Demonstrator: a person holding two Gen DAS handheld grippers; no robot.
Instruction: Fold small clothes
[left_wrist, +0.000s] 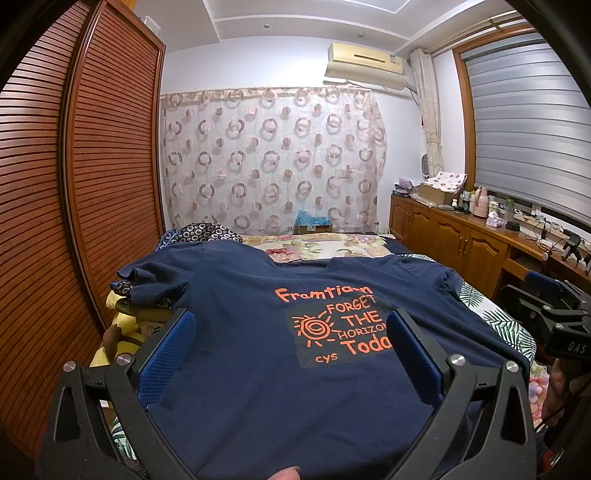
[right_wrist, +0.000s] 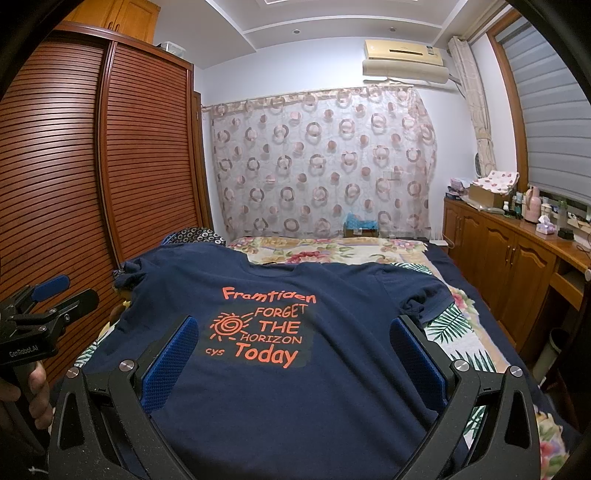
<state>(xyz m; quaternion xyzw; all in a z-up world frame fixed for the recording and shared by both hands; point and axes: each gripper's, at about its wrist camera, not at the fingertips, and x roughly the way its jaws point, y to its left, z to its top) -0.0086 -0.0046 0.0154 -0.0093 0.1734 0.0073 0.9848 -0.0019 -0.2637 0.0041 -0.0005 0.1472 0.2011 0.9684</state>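
Observation:
A navy T-shirt (left_wrist: 258, 369) (right_wrist: 325, 387) with orange lettering lies spread face up on the bed, collar at the far end. Its left sleeve (left_wrist: 155, 284) is bunched over a pile of clothes. My left gripper (left_wrist: 291, 332) hovers open above the shirt's lower half, blue pads wide apart with nothing between them. My right gripper (right_wrist: 291, 336) is likewise open over the shirt, pads either side of the print. Each gripper also shows at the edge of the other's view: the right gripper (left_wrist: 554, 314), the left gripper (right_wrist: 40, 310).
The bed (right_wrist: 461, 332) has a floral and leaf-print cover. A slatted wooden wardrobe (left_wrist: 74, 184) runs along the left. A wooden sideboard (right_wrist: 517, 258) with bottles and boxes lines the right wall. A pile of yellow and patterned clothes (left_wrist: 129, 310) sits at the bed's left edge.

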